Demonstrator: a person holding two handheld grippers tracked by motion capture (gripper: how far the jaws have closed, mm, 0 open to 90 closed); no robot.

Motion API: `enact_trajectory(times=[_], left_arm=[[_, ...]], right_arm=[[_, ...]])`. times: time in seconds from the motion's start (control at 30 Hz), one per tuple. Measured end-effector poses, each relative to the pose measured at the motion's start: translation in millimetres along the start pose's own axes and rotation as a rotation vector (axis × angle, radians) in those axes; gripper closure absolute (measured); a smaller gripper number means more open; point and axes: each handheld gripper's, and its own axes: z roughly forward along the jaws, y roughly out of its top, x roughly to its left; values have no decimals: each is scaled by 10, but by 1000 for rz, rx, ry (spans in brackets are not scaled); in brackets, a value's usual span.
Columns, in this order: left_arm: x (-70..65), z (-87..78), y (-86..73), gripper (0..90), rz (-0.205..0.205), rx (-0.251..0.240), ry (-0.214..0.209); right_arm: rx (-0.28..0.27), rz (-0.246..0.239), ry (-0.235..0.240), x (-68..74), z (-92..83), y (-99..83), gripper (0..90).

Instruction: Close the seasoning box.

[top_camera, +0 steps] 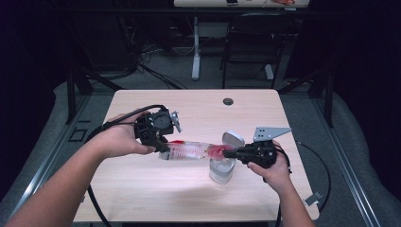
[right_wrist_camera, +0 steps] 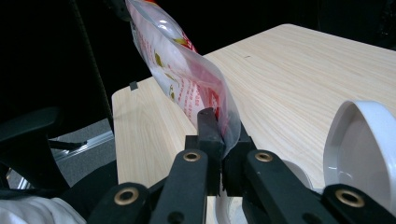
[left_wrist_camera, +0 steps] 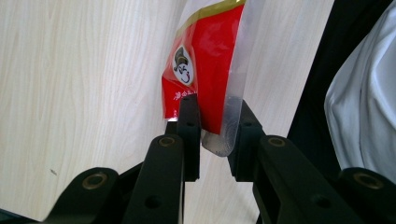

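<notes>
Both claws clamp packet (top_camera: 194, 150) by opposite ends — left claw (top_camera: 163, 147) on sealed edge, right claw (top_camera: 228, 153) on other — stretched level above worktop (top_camera: 142, 189), its right end just over open container (top_camera: 222, 171), likely for tearing, pouring.

packet (top_camera: 191, 150) print: too small to read in the high view; in the left gripper view its top is cut off by the upper edge.
packet ends: each tucked between black jaws, so the very edges are hidden.
container (top_camera: 221, 171): its mouth lies under the packet and the right gripper (top_camera: 232, 153); contents cannot be told.
white lid (right_wrist_camera: 362, 149): cut off by the right edge in the right gripper view.
desk (top_camera: 142, 189): near edge partly covered by the forearms.
</notes>
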Motion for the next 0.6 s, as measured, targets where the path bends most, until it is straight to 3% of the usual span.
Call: enact_trajectory(times=[0.6], left_arm=[[12,-38,44,783,4,-9,16]], right_arm=[[4,0,-1,2,-14,-21,890]])
